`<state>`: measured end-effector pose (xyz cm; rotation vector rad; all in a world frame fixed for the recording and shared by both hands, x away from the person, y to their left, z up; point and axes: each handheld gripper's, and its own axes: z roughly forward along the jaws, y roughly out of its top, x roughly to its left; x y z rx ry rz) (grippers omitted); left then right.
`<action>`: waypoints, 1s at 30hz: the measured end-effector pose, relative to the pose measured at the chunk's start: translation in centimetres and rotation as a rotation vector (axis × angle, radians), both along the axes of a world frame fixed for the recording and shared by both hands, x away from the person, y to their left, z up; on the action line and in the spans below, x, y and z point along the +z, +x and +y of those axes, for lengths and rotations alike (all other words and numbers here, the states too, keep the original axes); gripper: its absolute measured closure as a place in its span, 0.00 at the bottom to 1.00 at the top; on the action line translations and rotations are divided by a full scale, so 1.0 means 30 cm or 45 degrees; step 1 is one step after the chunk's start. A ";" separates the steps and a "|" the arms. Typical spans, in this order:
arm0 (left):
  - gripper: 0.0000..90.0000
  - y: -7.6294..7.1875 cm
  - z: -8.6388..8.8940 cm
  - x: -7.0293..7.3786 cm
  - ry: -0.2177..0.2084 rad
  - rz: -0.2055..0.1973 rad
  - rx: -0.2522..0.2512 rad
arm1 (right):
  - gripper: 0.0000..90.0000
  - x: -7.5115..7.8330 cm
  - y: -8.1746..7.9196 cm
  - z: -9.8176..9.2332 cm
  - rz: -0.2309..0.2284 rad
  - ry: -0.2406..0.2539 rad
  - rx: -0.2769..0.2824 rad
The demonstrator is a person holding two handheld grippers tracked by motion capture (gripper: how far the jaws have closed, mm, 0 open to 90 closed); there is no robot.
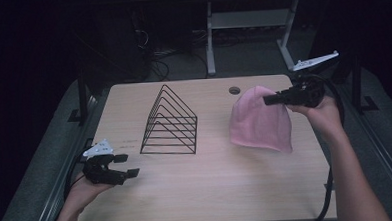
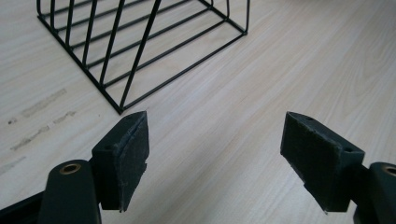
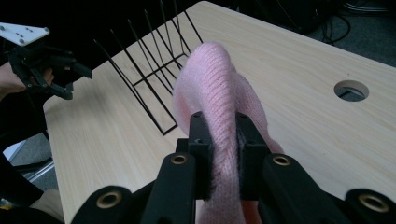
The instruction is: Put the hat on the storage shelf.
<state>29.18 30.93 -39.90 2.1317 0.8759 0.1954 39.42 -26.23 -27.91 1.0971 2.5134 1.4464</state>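
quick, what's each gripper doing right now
Left gripper: open, holding nothing, low over the wooden table near the black wire rack.
Right gripper: shut on the pink knitted beanie, lifting it by a fold.

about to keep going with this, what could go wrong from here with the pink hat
The right gripper pinches only a fold of the pink knit hat, so it might slip free. The hat's hem hangs low over the table and could drag. The wire rack stands close by; loose knit could snag on it.
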 end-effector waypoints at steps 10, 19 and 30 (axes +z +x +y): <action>0.26 0.009 -0.010 0.076 -0.003 -0.026 -0.029 | 0.88 0.071 0.002 0.037 -0.044 0.003 0.043; 0.26 0.024 -0.024 0.137 0.022 -0.038 -0.076 | 0.88 0.130 -0.001 0.072 -0.088 -0.003 0.087; 0.26 0.048 -0.060 0.239 0.036 -0.069 -0.147 | 0.88 0.211 -0.010 0.130 -0.125 -0.001 0.149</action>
